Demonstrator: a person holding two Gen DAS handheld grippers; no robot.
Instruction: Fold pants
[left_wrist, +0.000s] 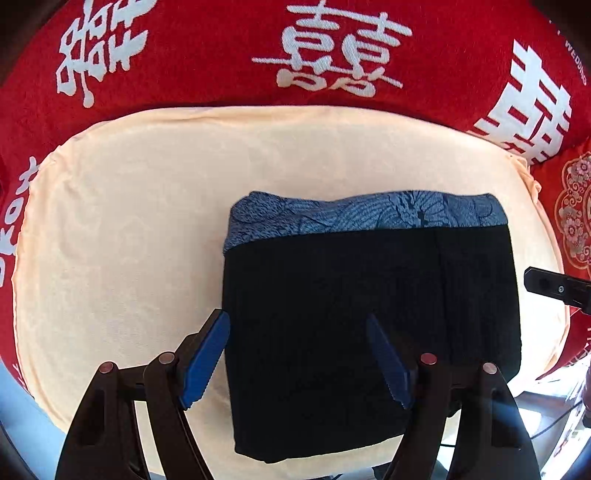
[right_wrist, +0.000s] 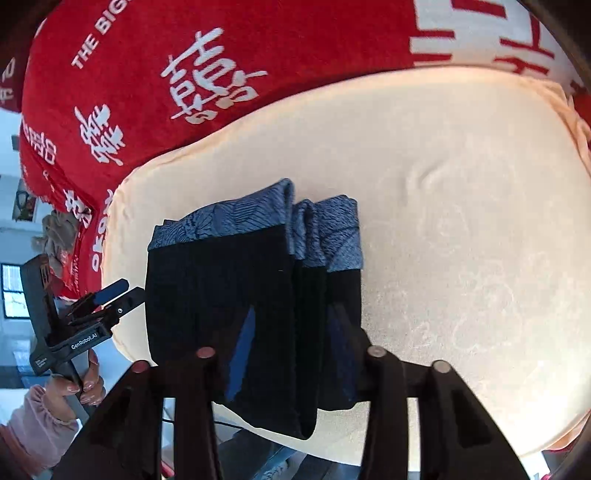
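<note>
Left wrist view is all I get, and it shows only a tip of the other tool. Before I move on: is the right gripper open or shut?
Observer: Open. The right gripper has its fingers spread wide over the folded pants, near their right edge.
Operator: Is that edge tidy?
Observer: Several stacked layers show along it, and their blue patterned bands end roughly level.

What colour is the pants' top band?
Blue band with dark leafy lines; left wrist view shows it best.
</note>
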